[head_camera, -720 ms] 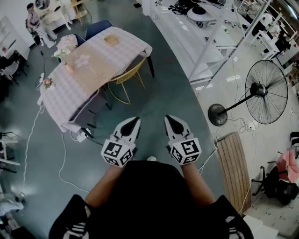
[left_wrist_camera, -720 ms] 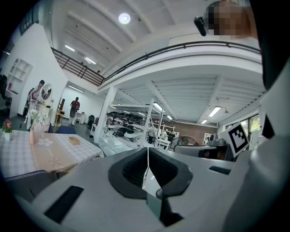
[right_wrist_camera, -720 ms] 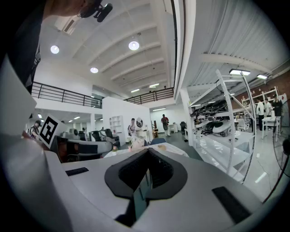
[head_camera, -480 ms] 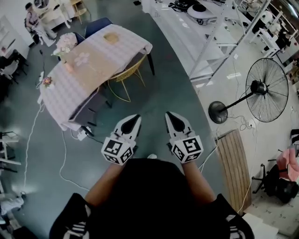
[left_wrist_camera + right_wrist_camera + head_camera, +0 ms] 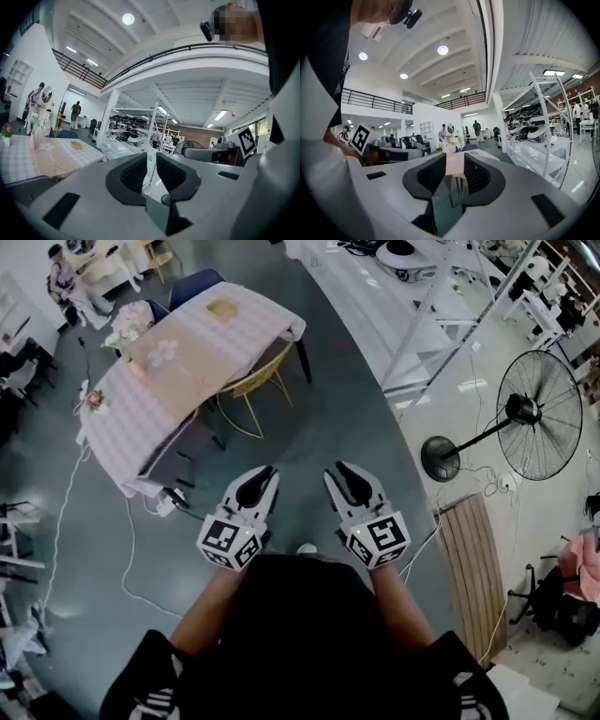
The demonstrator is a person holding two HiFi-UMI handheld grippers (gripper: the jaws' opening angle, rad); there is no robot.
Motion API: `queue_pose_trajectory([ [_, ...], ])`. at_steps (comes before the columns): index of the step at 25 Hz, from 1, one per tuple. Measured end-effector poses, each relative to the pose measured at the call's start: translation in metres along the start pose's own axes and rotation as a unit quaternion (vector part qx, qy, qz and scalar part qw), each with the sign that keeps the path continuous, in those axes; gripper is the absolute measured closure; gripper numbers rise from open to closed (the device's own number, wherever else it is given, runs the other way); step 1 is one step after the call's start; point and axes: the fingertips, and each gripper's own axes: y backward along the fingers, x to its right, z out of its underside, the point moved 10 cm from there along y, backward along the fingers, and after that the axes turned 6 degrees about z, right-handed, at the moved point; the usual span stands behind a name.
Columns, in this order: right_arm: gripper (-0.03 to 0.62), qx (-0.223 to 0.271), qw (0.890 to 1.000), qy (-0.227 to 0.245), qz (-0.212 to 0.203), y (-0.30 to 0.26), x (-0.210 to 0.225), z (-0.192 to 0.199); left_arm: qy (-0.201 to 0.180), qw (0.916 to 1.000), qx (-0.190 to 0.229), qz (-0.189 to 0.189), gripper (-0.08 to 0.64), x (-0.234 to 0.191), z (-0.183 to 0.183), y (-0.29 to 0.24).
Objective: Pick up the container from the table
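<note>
A small tan container (image 5: 222, 307) sits near the far end of a long table (image 5: 122, 423) covered in a checked cloth, well ahead of me. The left gripper view shows the container (image 5: 76, 145) small and far off at the left. I hold both grippers close to my body above the floor, pointing roughly level towards the table. My left gripper (image 5: 261, 474) is shut with nothing between its pads (image 5: 136, 171). My right gripper (image 5: 344, 472) is open and empty, and the table shows through its gap (image 5: 455, 161).
A yellow chair (image 5: 251, 385) and a blue chair (image 5: 197, 282) stand at the table, with a pale flower bunch (image 5: 128, 324) on it. A standing fan (image 5: 534, 413), a wooden board (image 5: 469, 563) and white racks (image 5: 441, 306) are at the right. A cable (image 5: 127, 559) runs across the floor.
My left gripper has drifted slightly left in the head view. The table sits a little higher in the picture. Neither gripper's jaws look different.
</note>
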Motion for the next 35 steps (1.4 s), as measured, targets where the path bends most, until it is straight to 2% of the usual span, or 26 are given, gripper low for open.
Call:
queue_pose_trajectory([
  [1, 0.488, -0.008, 1.000, 0.001, -0.003, 0.001, 0.001, 0.004, 0.002, 1.0000, -0.003, -0.004, 0.491, 0.001, 0.003, 0.001],
  [2, 0.470, -0.015, 1.000, 0.001, -0.003, 0.001, 0.002, 0.008, 0.004, 0.9999, -0.006, -0.011, 0.427, 0.000, 0.006, 0.003],
  [3, 0.467, -0.019, 1.000, -0.003, -0.002, 0.000, 0.003, 0.012, 0.007, 0.9998, -0.009, -0.018, 0.399, -0.002, 0.008, 0.005],
  [7, 0.465, -0.026, 0.999, -0.029, 0.002, -0.010, 0.008, 0.020, 0.013, 0.9992, -0.020, -0.031, 0.387, -0.014, 0.012, 0.010],
  [11, 0.465, -0.030, 0.999, -0.036, -0.001, -0.034, 0.017, 0.022, 0.016, 0.9989, -0.030, -0.033, 0.387, -0.038, 0.014, -0.004],
  [17, 0.466, -0.045, 0.998, -0.041, 0.000, -0.096, 0.046, 0.015, 0.027, 0.9989, -0.037, -0.003, 0.387, -0.093, 0.008, -0.068],
  [21, 0.466, -0.059, 0.998, -0.023, 0.015, -0.164, 0.086, -0.005, 0.057, 0.9978, -0.030, 0.013, 0.387, -0.153, -0.005, -0.134],
  [24, 0.465, -0.073, 0.997, -0.021, 0.019, -0.227, 0.114, -0.030, 0.085, 0.9958, -0.023, 0.025, 0.387, -0.208, -0.033, -0.181],
  [29, 0.463, -0.075, 0.997, -0.022, 0.024, -0.339, 0.150, -0.074, 0.065, 0.9971, -0.021, 0.033, 0.387, -0.309, -0.084, -0.246],
  [35, 0.456, -0.068, 0.997, -0.026, 0.018, -0.449, 0.173, -0.091, 0.046, 0.9980, -0.042, -0.012, 0.387, -0.438, -0.099, -0.293],
])
